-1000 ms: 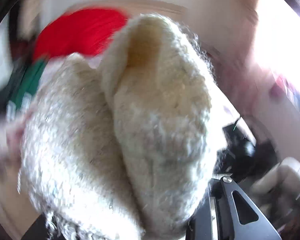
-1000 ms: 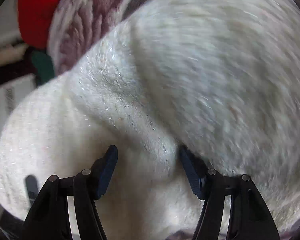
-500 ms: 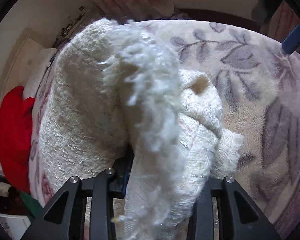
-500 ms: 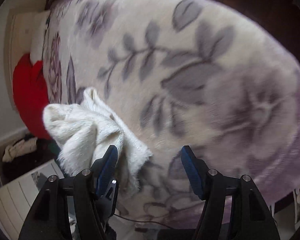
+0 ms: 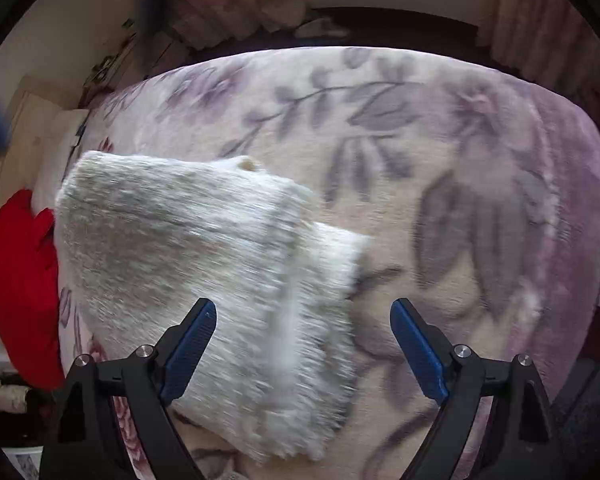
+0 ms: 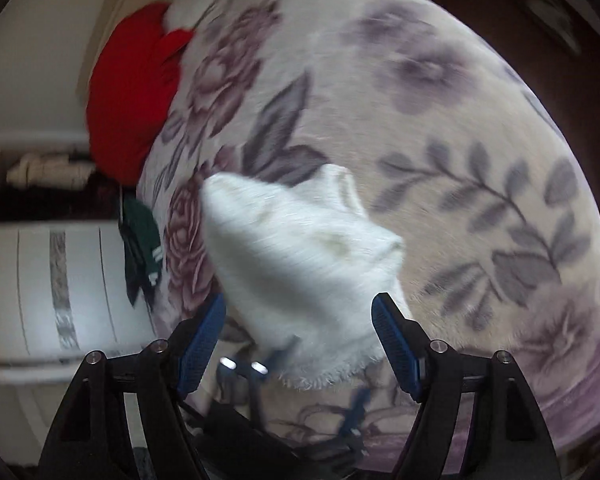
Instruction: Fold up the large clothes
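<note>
Knitwear: one cream fuzzy sweater (image 5: 204, 264), folded into a thick bundle, lying on the floral blanket (image 5: 440, 184) toward its left side; fringed edge nearest the left wrist camera. Image of it is streaked with blur in both views.

Left gripper (image 5: 303, 344): jaws opening, blue pads standing wide apart above the near edge of the sweater; neither pad presses on the knit. In the right wrist view it shows as a blurred dark frame (image 6: 300, 404) below the bundle.

Right gripper (image 6: 299, 332): jaws opening, pads spread to either side of the sweater's (image 6: 300, 256) lower edge as seen from above, with no contact visible.

Bedding: cream blanket printed with grey-purple leaves and roses, covering the bed. Red cushion (image 5: 24, 288) at the left edge of the bed, just beside the sweater. Dark green garment with white stripes (image 6: 142, 248) hanging off the bed's side.
</note>
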Demonstrator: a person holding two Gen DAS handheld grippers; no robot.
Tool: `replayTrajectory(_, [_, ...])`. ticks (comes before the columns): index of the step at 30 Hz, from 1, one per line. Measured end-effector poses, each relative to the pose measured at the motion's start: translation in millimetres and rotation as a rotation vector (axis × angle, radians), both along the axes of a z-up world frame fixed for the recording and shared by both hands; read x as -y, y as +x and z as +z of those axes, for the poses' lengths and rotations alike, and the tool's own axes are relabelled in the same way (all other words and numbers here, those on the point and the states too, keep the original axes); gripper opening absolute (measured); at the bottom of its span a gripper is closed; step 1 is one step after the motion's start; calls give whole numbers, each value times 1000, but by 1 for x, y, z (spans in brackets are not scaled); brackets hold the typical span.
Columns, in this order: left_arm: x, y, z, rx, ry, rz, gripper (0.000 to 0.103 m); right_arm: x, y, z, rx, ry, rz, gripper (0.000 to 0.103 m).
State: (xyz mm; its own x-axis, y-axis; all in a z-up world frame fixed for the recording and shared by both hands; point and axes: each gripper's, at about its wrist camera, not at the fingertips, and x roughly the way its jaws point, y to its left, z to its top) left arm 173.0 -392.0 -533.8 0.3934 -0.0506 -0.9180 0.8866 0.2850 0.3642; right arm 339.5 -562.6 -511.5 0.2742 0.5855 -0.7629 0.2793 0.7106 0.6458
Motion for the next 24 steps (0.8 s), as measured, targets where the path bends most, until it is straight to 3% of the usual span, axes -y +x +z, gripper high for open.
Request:
replayTrajectory(2, [-13, -15, 2, -45, -20, 19, 89, -30, 18, 14, 30, -34, 138, 77])
replayTrajectory(5, [-40, -20, -1, -133, -33, 120, 89, -73, 43, 8, 24, -194, 295, 77])
replayTrajectory(8, [-91, -18, -10, -206, -42, 298, 89, -92, 67, -25, 18, -263, 327, 75])
replayTrajectory(10, [-125, -8, -15, -253, -57, 443, 89, -84, 78, -68, -72, -346, 269, 66])
replayTrajectory(13, [-184, 21, -11, -307, -128, 680, 89, -55, 65, -128, -246, -205, 150, 66])
replayTrajectory(16, [-238, 59, -1, -371, -287, 913, 89, -31, 33, -151, -299, -107, 54, 69])
replayTrajectory(19, [-277, 96, 9, -415, -466, 1076, 89, -12, 6, -145, -264, 19, -31, 72])
replayTrajectory(21, [-287, 118, 19, -395, -541, 1123, 89, -2, -3, -120, -173, -32, -50, 72])
replayTrajectory(24, [-277, 153, 36, -315, -566, 1122, 89, 2, -2, -73, -13, -83, -49, 73])
